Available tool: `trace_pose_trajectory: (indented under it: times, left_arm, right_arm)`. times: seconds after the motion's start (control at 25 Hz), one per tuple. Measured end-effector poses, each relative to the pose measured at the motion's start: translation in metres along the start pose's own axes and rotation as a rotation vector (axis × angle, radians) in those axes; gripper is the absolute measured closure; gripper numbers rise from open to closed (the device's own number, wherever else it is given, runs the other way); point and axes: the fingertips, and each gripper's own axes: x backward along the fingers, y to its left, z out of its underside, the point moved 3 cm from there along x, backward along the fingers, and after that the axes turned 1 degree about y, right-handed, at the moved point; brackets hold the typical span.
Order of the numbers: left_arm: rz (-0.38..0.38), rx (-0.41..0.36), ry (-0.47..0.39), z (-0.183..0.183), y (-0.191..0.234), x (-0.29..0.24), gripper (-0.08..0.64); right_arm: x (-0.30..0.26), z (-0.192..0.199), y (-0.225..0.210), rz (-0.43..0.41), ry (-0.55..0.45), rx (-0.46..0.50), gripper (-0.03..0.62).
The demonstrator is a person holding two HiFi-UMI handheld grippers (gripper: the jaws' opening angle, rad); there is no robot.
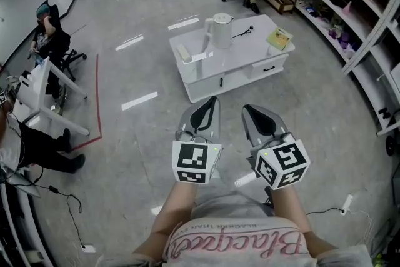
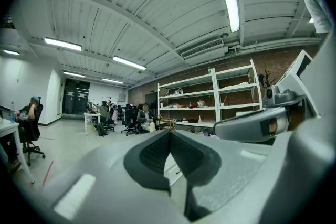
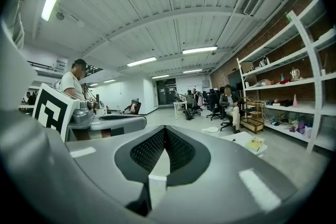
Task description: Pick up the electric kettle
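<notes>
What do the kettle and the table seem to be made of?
Kettle: probably white plastic with a dull sheen; opaque, with no mirror-like glints.
Table: likely white laminated or painted board, smooth; flat panels and drawer fronts.

The kettle (image 1: 220, 30) is white, and so is the table (image 1: 253, 44). A book (image 1: 279, 39) is yellow-green. The floor (image 1: 144, 128) is glossy pale grey, with a red line (image 1: 98, 97) on it. The left gripper (image 1: 213, 100) and right gripper (image 1: 246, 109) are grey with black dotted pads (image 3: 147, 152). Their cubes (image 1: 195, 162) bear black-and-white square markers. The shirt (image 1: 237, 241) is grey with pink lettering. The wall (image 2: 278, 60) is red-brown brick, the shelves (image 2: 215, 93) white.
</notes>
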Motion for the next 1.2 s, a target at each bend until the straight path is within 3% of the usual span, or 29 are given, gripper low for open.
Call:
trace_pose_trajectory:
  times: [0.36,0.72,1.2]
  left_arm:
    - [0.031,0.0,0.0,0.004,0.04,-0.032,0.558]
    - [0.04,0.047,0.025,0.018,0.059,-0.054,0.56]
    - [0.015,0.042,0.069,0.027,0.075,-0.108,0.558]
  right_arm:
    - [-0.048,-0.003,-0.007,0.039,0.011,0.005,0.566]
    - [-0.072,0.0,-0.022,0.062,0.039,0.001,0.566]
    - [-0.114,-0.007,-0.07,0.033,0.054,-0.008,0.566]
